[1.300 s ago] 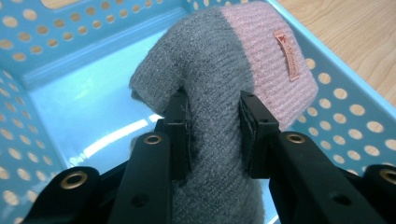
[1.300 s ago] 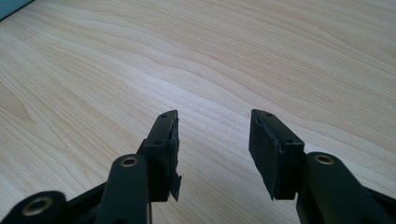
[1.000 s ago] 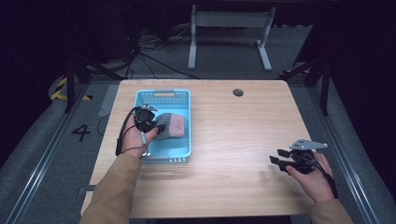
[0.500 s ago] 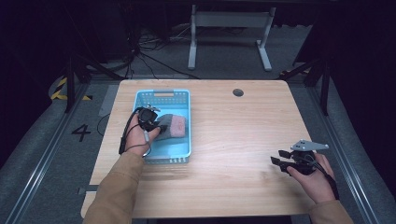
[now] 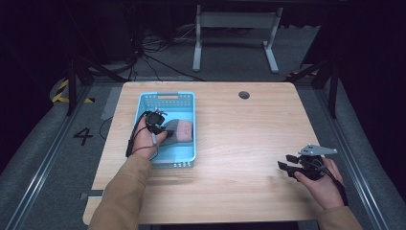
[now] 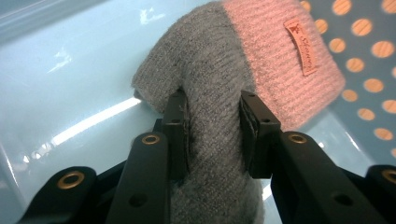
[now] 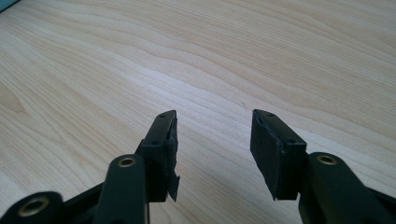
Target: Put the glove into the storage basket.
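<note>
A knitted piece, grey at one end and pink with a small label at the other (image 6: 261,60), lies in the light blue basket (image 5: 166,94) at the table's left. My left gripper (image 6: 212,121) is shut on its grey end, the pads pressing the fabric from both sides. From above, the left gripper (image 5: 160,125) reaches into the basket beside the knitted piece (image 5: 181,130). My right gripper (image 5: 286,163) rests near the table's right front, jaws open. Between its jaws (image 7: 215,135) there is just bare wood.
The wooden table (image 5: 239,124) has a round cable hole (image 5: 244,95) at the back. The basket has perforated walls and floor. A white stand base (image 5: 234,28) and cables lie on the dark floor beyond the table.
My left gripper has sunk a little into the basket with the knitted piece still between its jaws. The right gripper has stayed where it was.
</note>
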Available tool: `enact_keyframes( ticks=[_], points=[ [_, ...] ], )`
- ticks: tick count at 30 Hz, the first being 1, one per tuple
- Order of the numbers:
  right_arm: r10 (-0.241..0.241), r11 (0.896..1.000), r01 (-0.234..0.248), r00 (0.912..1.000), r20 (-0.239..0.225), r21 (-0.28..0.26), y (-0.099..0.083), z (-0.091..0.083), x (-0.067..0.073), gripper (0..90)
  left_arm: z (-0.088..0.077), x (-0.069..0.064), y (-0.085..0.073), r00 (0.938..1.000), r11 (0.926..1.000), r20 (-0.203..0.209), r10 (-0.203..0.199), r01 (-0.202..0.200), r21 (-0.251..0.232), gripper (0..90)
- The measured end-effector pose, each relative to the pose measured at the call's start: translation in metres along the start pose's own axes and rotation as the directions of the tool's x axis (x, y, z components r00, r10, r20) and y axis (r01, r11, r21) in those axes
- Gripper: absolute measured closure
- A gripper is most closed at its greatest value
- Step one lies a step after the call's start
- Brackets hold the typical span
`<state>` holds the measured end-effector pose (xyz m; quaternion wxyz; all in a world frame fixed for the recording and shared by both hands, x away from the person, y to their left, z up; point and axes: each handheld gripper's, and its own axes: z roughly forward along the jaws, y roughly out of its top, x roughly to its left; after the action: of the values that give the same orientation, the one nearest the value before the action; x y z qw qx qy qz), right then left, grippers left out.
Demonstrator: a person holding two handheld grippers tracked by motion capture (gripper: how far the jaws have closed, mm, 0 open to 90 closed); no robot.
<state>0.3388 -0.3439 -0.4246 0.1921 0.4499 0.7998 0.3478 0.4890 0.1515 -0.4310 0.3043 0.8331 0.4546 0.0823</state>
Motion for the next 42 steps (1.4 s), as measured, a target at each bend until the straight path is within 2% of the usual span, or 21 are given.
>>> enact_keyframes(
  ticks=[9, 13, 16, 20, 21, 23, 26, 32, 33, 35, 36, 39, 40, 41, 42],
  points=[
    [0.003, 1.000, -0.003, 1.0000, 0.002, -0.008, 0.000, -0.001, 0.000, 51.5, 0.003, -0.002, 0.002, 0.9996, 0.9996, -0.019, 0.019, -0.019, 0.021, 66.2],
    [0.006, 1.000, -0.006, 1.0000, 0.002, -0.009, 0.000, -0.001, -0.001, 51.5, 0.003, -0.001, 0.001, 0.9998, 0.9997, -0.014, 0.012, -0.011, 0.021, 64.8],
    [0.009, 1.000, -0.009, 1.0000, 0.005, -0.009, -0.001, -0.002, -0.001, 51.5, 0.003, 0.000, 0.001, 0.9997, 0.9998, -0.019, 0.015, -0.015, 0.016, 59.6],
    [0.006, 1.000, -0.006, 1.0000, 0.006, -0.014, 0.000, -0.002, -0.001, 51.3, 0.002, 0.001, -0.001, 0.9988, 0.9991, -0.035, 0.036, -0.036, -0.022, 50.2],
    [0.003, 1.000, -0.003, 1.0000, 0.005, -0.014, 0.001, -0.002, -0.001, 51.3, -0.002, 0.000, -0.001, 0.9993, 0.9986, -0.033, 0.018, -0.020, -0.049, 47.4],
    [0.002, 1.000, -0.002, 1.0000, 0.005, -0.013, 0.001, -0.002, -0.001, 51.2, -0.006, -0.002, 0.000, 0.9995, 0.9964, -0.030, 0.013, -0.016, -0.083, 42.8],
    [-0.003, 1.000, 0.003, 1.0000, 0.001, -0.016, 0.003, -0.001, 0.000, 50.5, -0.012, -0.004, 0.002, 0.9987, 0.9946, -0.042, 0.029, -0.033, -0.099, 39.8],
    [-0.017, 1.000, 0.017, 0.9998, -0.012, -0.023, 0.009, 0.003, 0.002, 50.2, -0.031, -0.020, 0.007, 0.9972, 0.9880, -0.045, 0.059, -0.065, -0.140, 38.8],
    [-0.016, 1.000, 0.016, 0.9997, -0.015, -0.022, 0.010, 0.004, 0.002, 50.1, -0.039, -0.027, 0.008, 0.9964, 0.9856, -0.039, 0.076, -0.081, -0.148, 39.0],
    [-0.021, 1.000, 0.021, 0.9996, -0.018, -0.022, 0.013, 0.006, 0.004, 50.1, -0.046, -0.034, 0.008, 0.9961, 0.9841, -0.026, 0.085, -0.088, -0.154, 38.6],
    [-0.021, 1.000, 0.021, 0.9996, -0.018, -0.022, 0.013, 0.006, 0.004, 50.1, -0.046, -0.034, 0.008, 0.9961, 0.9841, -0.026, 0.085, -0.088, -0.154, 38.3],
    [-0.030, 0.999, 0.030, 0.9990, -0.032, -0.021, 0.016, 0.010, 0.006, 49.9, -0.061, -0.050, 0.009, 0.9918, 0.9783, -0.012, 0.127, -0.127, -0.163, 38.2],
    [-0.030, 0.999, 0.030, 0.9990, -0.032, -0.021, 0.016, 0.010, 0.006, 49.9, -0.061, -0.050, 0.009, 0.9918, 0.9783, -0.012, 0.127, -0.127, -0.163, 38.2],
    [-0.032, 0.999, 0.032, 0.9990, -0.031, -0.017, 0.017, 0.011, 0.007, 49.8, -0.067, -0.058, 0.008, 0.9905, 0.9754, 0.003, 0.138, -0.135, -0.174, 38.2],
    [-0.032, 0.999, 0.032, 0.9990, -0.031, -0.017, 0.017, 0.011, 0.007, 49.8, -0.067, -0.058, 0.008, 0.9905, 0.9754, 0.003, 0.138, -0.135, -0.174, 38.2]
  ],
)
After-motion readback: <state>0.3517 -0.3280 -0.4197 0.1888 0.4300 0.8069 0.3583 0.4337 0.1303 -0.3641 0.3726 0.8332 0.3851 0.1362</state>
